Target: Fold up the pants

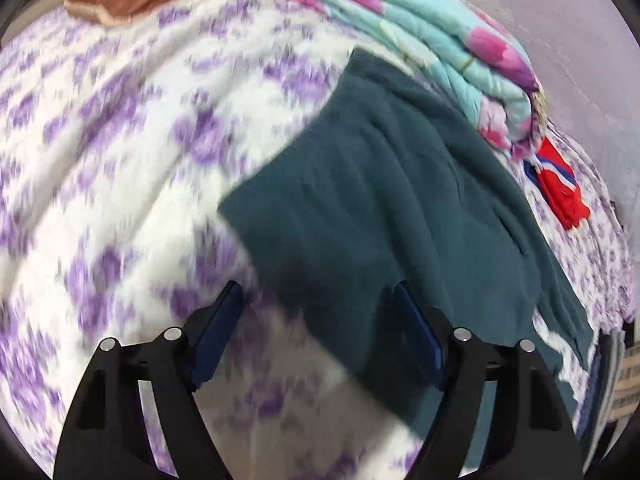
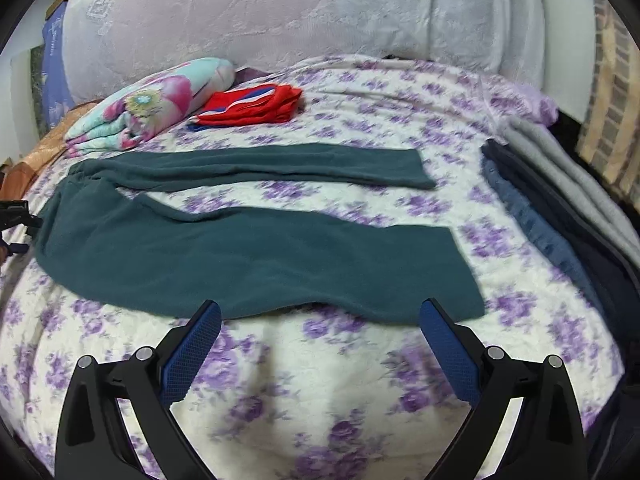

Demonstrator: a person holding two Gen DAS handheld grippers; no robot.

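Blue-padded fingers of the right gripper (image 2: pixel 320 328) sit nearest, spread wide and empty, hovering just off the near edge of the bed (image 2: pixel 320 392) with its white and purple floral cover. Dark teal fleece pants (image 2: pixel 240 256) lie flat across the bed, 2 legs apart and running toward the right edge, near leg hem just beyond the right pads.

Left gripper (image 1: pixel 318 312) fingers also apart, nothing clamped; they hang over the waist end of the pants (image 1: pixel 380 200), right pad over the cloth, left pad over bare cover. Contact unclear.

Step, as judged: pre-grasp, fold not begun. Next move likely needs each gripper pinching the near edge, waist and hem, then carrying the near leg over the far one.

Left view heavily motion-blurred. Left gripper only a sliver in the right view. Red folded garment (image 2: pixel 256 110), floral quilt roll (image 2: pixel 148 104), dark and grey stack at right edge (image 2: pixel 560 208) partly cut off.
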